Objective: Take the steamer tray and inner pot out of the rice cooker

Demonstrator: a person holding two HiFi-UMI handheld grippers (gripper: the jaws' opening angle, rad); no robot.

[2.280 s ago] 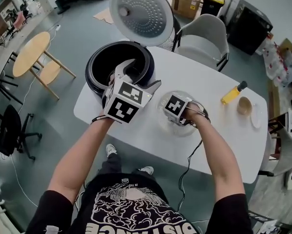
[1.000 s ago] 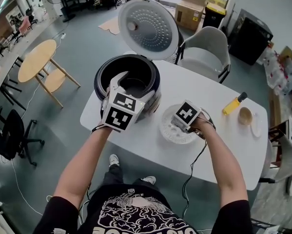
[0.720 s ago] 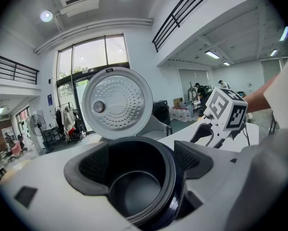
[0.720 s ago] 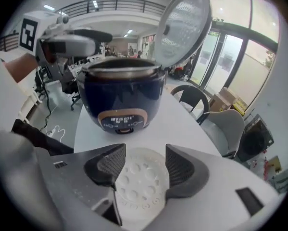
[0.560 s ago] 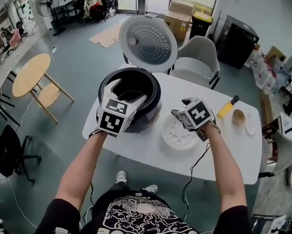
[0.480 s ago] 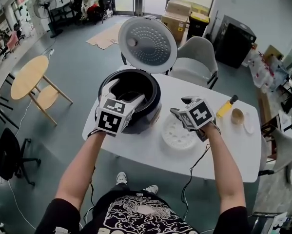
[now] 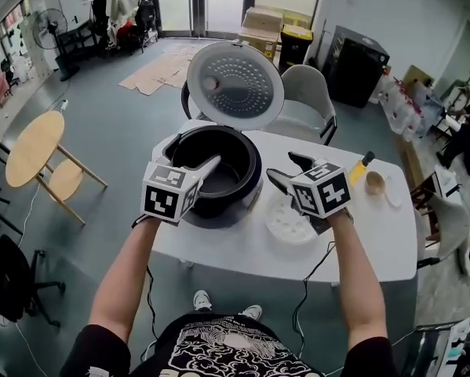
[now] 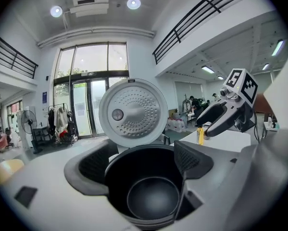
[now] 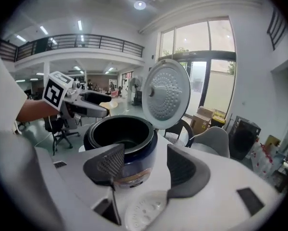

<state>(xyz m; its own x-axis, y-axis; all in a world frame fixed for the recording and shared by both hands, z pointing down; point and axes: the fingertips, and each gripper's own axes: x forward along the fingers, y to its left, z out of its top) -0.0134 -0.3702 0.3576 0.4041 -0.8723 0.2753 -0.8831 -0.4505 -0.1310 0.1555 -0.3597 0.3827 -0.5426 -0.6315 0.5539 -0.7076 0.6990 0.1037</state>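
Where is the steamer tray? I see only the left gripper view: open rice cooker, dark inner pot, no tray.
Observer: The steamer tray lies flat on the white table, just right of the rice cooker.
Operator: Does the right gripper grip it?
Observer: No. Its jaws, just opened a little further, stand apart and empty above the tray.
Operator: What stands by the yellow bottle?
Observer: A small brown cup, on the table beside it.
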